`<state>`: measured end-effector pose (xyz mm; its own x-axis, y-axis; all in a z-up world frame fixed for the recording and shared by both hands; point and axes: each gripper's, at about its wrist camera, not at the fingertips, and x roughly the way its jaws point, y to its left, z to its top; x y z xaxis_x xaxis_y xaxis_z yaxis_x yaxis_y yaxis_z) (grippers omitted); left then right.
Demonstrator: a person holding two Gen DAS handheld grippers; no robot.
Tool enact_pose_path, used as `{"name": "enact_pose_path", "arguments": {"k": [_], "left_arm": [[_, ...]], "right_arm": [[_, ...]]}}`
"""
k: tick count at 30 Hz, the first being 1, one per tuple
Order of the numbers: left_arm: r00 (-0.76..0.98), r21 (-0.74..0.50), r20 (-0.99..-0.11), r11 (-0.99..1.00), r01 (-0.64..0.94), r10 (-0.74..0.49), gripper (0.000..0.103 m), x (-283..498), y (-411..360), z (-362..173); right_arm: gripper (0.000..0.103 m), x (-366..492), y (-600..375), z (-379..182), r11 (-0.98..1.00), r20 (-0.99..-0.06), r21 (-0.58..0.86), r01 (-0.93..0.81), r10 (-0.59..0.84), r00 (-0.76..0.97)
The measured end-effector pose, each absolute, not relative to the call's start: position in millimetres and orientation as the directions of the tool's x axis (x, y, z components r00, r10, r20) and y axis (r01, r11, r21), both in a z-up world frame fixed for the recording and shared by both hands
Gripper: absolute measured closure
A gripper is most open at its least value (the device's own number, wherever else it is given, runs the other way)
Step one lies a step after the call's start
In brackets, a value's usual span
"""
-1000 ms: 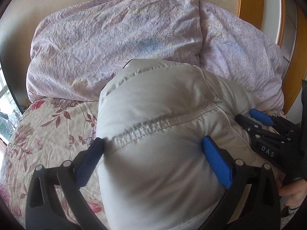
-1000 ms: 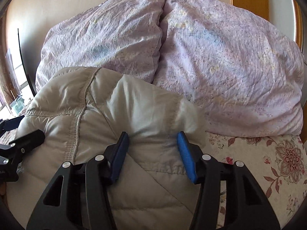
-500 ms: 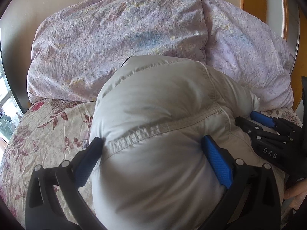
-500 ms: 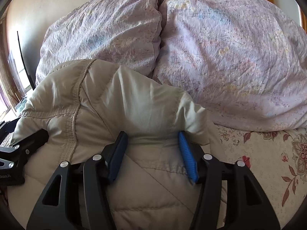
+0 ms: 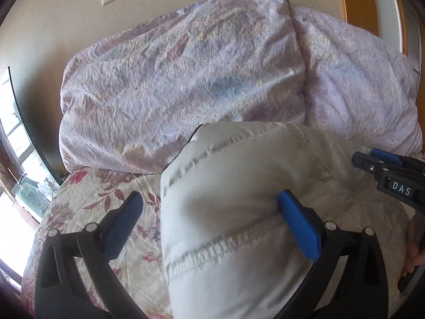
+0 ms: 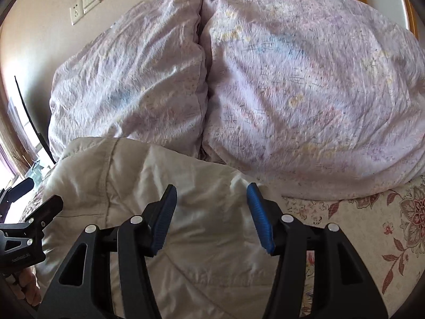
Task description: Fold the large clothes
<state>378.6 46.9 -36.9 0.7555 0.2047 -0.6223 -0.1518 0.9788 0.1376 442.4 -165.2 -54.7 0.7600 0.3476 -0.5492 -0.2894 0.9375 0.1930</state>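
Left wrist view shows my left gripper standing wide, its right pad pressed into the side of the padded jacket while the left pad hangs clear over the floral bedsheet; so it is parted, nudging the bundle and not pinching it. The jacket is a pale puffy bundle, already doubled over, lying on the bed right up against the lilac pillows. In the right wrist view my right gripper sits about half spread with a soft hump of the jacket rising between the pads; I cannot tell for sure whether they bite on the cloth or only frame it.

I judge the step in hand to be shaping and settling the folded bundle. To do it well I should keep both grippers level with each other, so the stitched seam stays straight and the fold does not skew. The filling is springy and the shell looks slick, so I would press down slowly to push air out before letting go. I should also keep the bundle from riding up onto the pillows, and keep my left gripper's free pad off the bedsheet, so it does not drag.
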Motion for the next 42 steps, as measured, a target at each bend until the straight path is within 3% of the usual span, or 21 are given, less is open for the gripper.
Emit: {"name": "enact_pose_path", "arguments": {"k": [9,24,27,29,31,36,42], "left_arm": [[0.750,0.062,-0.646,0.989,-0.133,0.141,0.002,393,47,-62],[0.729,0.087,-0.661,0.983,-0.163,0.179,0.002,403,45,-74],[0.726,0.118,-0.656,0.978,-0.172,0.207,0.002,402,41,-73],[0.732,0.130,-0.648,0.977,-0.167,0.211,0.002,393,39,-67],[0.748,0.108,-0.633,0.979,-0.171,0.200,0.002,372,42,-58],[0.786,-0.009,-0.610,0.991,-0.132,0.099,0.002,315,46,-39],[0.789,-0.018,-0.614,0.999,-0.047,0.026,0.002,252,31,-32]], "right_arm": [[0.045,451,-151,-80,0.950,-0.552,0.139,-0.279,0.308,0.775],[0.042,477,-145,-94,0.936,-0.608,0.190,-0.296,0.348,0.713],[0.041,477,-134,-92,0.951,-0.621,0.136,-0.279,0.301,0.724],[0.034,468,-127,-87,0.969,-0.613,0.059,-0.238,0.224,0.757],[0.008,453,-128,-81,0.982,-0.609,0.003,-0.189,0.152,0.779],[0.007,417,-172,-69,0.969,-0.644,0.204,-0.136,0.238,0.727],[0.001,340,-200,-56,0.974,-0.640,0.185,-0.128,0.218,0.737]]}}
